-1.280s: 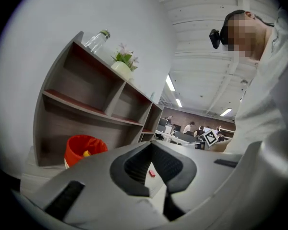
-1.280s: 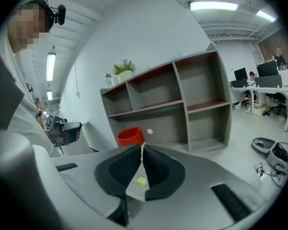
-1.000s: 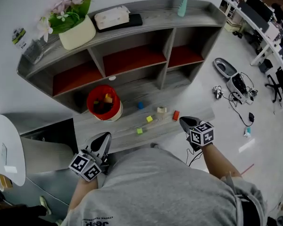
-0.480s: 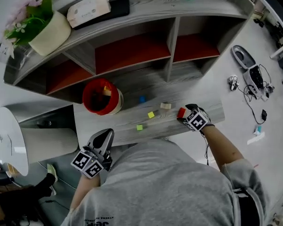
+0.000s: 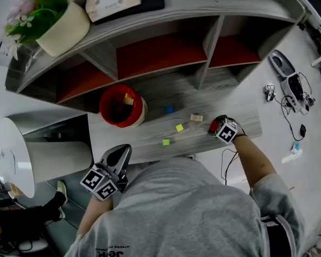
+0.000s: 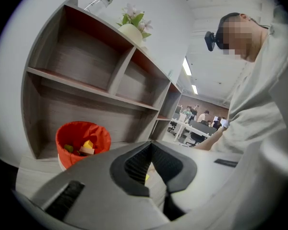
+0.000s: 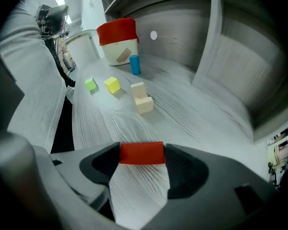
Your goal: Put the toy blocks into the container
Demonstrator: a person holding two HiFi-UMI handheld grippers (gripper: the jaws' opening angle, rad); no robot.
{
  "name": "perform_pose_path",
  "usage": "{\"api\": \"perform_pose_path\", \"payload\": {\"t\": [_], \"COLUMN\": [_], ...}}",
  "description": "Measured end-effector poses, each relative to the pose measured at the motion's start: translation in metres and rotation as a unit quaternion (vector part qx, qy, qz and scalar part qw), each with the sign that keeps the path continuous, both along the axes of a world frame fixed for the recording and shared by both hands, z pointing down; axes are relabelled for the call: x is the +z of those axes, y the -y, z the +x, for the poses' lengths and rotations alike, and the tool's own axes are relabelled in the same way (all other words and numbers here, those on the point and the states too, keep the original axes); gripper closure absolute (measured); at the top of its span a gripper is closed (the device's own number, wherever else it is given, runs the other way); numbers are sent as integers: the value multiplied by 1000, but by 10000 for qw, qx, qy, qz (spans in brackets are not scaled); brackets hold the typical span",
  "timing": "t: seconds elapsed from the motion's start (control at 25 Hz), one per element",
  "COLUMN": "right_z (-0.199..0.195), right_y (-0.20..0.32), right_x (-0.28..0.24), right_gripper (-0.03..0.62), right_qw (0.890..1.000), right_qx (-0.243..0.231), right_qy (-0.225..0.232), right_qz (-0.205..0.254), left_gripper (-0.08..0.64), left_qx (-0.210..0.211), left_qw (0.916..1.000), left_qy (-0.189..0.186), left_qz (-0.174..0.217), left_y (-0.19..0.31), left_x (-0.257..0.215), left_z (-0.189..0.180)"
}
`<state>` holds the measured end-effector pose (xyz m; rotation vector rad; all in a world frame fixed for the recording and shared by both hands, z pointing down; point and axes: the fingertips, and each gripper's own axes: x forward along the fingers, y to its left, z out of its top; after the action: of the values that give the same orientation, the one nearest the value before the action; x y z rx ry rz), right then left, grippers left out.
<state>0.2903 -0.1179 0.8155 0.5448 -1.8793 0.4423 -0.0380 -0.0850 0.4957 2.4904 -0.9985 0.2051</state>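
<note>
A red block (image 7: 142, 154) rests on the grey shelf board (image 5: 150, 135) and spans the whole gap between my right gripper's (image 7: 142, 160) jaws, both pads touching its ends. The head view shows that gripper (image 5: 217, 124) at the board's right end over the red block (image 5: 213, 126). Loose on the board lie a beige block (image 7: 142, 98), a yellow one (image 7: 112, 84), a green one (image 7: 90, 84) and a blue one (image 7: 135, 64). The red container (image 5: 105, 109) stands at the left with blocks inside. My left gripper (image 5: 122, 151) is shut and empty, off the front edge.
The shelf unit's upright panels (image 5: 209, 55) rise right behind the board. A flower pot (image 5: 64, 28) and a tissue box (image 5: 113, 0) sit on top. A white round table (image 5: 10, 157) is at the left. Cables and devices (image 5: 286, 84) lie on the floor at the right.
My right gripper has moved forward onto the board and now straddles the red block that lay in front of it. The head view has shifted. The left gripper has stayed put.
</note>
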Motion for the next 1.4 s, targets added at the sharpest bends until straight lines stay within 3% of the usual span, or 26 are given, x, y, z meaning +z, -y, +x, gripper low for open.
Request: {"api": "perform_pose_path", "payload": {"t": [0.04,0.24,0.44,0.64,0.88,1.12,1.4], "right_z": [1,-6,-44,-119,-254,-363,-410], "right_y": [-1,-2,18,49,90,116,130], "right_x": [0,-20,-96,-191,-265,-274,-258], "right_gripper": [282,287,288,288,288,287,282], "right_qw": [10000,9998,9942,9851,9741,9740,9805], "right_qx": [-13,174,499,218,-438,-911,-745], "right_qy": [-18,115,770,1273,1624,1371,1089], "right_qz": [-12,31,553,1137,1510,1555,1453], "left_gripper": [551,551,551,551,551,551,551], "left_qx": [-8,27,46,-8,-132,-366,-526], "left_qw": [10000,10000,9996,9983,9966,9955,9946], "left_qy": [-11,-70,-196,-412,-500,-501,-526], "left_qz": [-2,30,182,407,645,715,726], "left_y": [0,1,11,24,26,14,2], "left_x": [0,-2,-7,-19,-32,-35,-34], "left_z": [-2,-11,-24,-51,-115,-187,-251]}}
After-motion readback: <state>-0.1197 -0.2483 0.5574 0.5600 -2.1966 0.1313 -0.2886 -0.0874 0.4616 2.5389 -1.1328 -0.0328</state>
